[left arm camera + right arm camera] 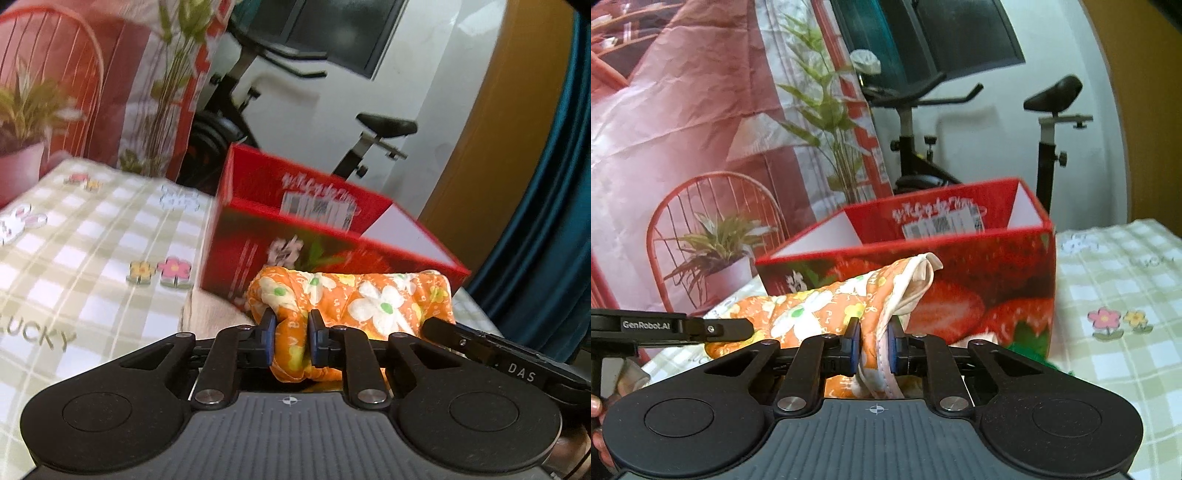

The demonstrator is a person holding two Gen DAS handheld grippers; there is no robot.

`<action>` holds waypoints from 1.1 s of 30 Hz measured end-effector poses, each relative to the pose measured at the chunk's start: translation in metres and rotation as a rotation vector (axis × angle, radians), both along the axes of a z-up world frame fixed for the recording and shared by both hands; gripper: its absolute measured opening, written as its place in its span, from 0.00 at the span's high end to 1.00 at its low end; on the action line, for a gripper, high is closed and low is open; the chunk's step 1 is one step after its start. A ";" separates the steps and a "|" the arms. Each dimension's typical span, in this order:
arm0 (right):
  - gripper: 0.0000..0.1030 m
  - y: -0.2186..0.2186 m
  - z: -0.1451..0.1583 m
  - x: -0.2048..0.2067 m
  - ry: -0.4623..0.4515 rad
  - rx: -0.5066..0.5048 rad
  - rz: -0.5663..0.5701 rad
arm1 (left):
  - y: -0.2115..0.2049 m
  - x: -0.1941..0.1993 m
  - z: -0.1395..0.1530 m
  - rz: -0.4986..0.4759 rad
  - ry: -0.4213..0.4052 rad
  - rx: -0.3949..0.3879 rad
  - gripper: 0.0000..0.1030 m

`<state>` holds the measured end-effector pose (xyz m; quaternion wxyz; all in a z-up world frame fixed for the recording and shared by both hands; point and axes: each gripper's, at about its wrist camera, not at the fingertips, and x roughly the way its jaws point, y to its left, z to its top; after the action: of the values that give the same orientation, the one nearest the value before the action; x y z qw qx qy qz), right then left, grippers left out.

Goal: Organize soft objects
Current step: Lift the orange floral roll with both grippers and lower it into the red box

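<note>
The left gripper (290,341) pinched a bunched fold of the orange flowered cloth (354,306) between its blue pads. Just behind the cloth stood an open red box (295,236). The other gripper's black finger (465,338) reached the cloth's right end.

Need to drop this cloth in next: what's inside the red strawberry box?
Inside the red strawberry box, only bare white inner walls and a barcode label on the far wall show. Its near wall hides the floor, so any contents cannot be seen.

A green-checked flowered bedcover (92,236) bears an open red strawberry box (960,280), seemingly near its edge.
</note>
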<state>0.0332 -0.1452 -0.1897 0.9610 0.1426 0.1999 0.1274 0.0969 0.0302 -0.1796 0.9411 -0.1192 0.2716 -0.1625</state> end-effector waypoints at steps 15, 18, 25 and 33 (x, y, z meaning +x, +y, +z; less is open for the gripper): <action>0.87 -0.006 0.068 0.007 -0.151 -0.048 0.014 | -0.010 0.008 0.069 -0.042 -0.205 0.038 0.82; 0.87 -0.010 0.081 0.014 -0.167 -0.054 0.021 | -0.012 0.016 0.075 -0.043 -0.215 0.032 0.82; 0.87 -0.022 0.104 0.040 -0.165 -0.056 0.042 | -0.020 0.030 0.088 -0.044 -0.258 0.059 0.82; 0.87 -0.029 0.118 0.092 -0.150 -0.070 0.031 | -0.029 0.067 0.099 -0.013 -0.281 0.084 0.82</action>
<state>0.1254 -0.1741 -0.0712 0.9755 0.0957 0.1339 0.1457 0.1643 0.0007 -0.0808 0.9729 -0.0541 0.1446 -0.1723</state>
